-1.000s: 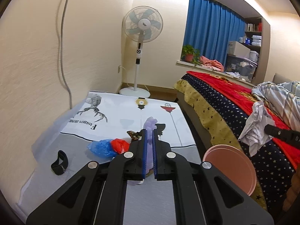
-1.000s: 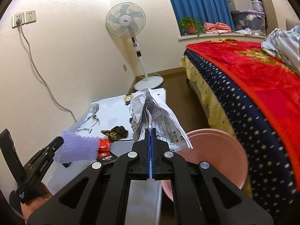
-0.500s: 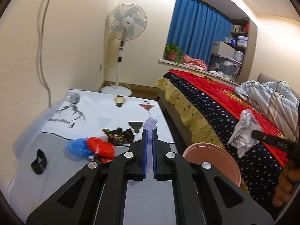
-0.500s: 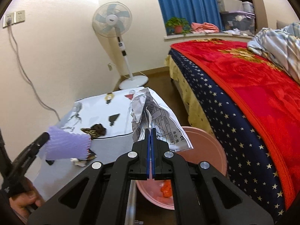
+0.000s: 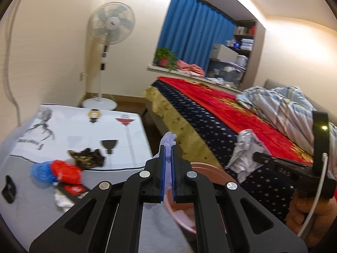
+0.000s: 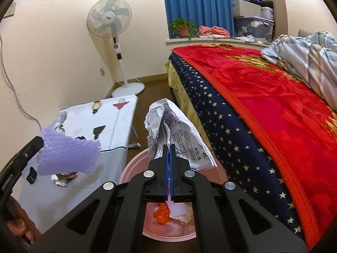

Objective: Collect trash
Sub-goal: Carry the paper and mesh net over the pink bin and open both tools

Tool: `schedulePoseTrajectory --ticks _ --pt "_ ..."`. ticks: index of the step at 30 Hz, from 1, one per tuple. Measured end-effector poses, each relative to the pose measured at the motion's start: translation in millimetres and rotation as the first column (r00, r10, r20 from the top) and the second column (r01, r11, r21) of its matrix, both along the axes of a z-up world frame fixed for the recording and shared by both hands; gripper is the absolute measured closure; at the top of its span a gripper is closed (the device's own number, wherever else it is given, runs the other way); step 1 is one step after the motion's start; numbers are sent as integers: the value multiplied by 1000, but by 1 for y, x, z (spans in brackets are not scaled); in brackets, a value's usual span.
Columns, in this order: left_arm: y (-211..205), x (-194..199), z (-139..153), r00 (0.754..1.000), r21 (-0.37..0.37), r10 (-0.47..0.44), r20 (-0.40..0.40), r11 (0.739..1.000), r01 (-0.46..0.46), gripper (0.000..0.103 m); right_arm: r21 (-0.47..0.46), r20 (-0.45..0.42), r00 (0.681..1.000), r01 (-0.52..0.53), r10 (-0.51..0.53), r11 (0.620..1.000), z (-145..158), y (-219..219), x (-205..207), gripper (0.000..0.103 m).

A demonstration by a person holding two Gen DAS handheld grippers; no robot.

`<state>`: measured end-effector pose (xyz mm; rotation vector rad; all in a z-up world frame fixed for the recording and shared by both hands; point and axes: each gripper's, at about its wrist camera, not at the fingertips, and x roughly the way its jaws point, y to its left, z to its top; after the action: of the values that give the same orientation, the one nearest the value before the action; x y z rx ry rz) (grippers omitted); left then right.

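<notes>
left wrist view: your left gripper [image 5: 167, 164] has its jaws clamped on the purple foam net [image 5: 168, 140], near the pink bin [image 5: 212, 169]. right wrist view: your right gripper [image 6: 169, 166] pinches the crumpled paper [image 6: 168, 126] above the bin; centre both over it before letting go.

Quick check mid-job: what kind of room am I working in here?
Most likely a bedroom in a home. A bed with a red blanket runs along the right, a standing fan is by the wall, and blue curtains hang over a sill with a potted plant.
</notes>
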<state>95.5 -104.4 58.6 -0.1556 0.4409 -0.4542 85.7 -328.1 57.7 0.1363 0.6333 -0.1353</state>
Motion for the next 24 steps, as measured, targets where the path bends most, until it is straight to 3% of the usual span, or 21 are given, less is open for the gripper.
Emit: schedulePoseTrajectory --ticks 9,24 --pt "-40 12 -14 992 -35 -124 -33 992 123 98 0 -18 999 36 -36 999 -5 -11 1 102" --pt "-61 28 -34 982 -46 -166 -92 986 162 98 -8 -31 997 64 -64 998 -8 -19 3 100"
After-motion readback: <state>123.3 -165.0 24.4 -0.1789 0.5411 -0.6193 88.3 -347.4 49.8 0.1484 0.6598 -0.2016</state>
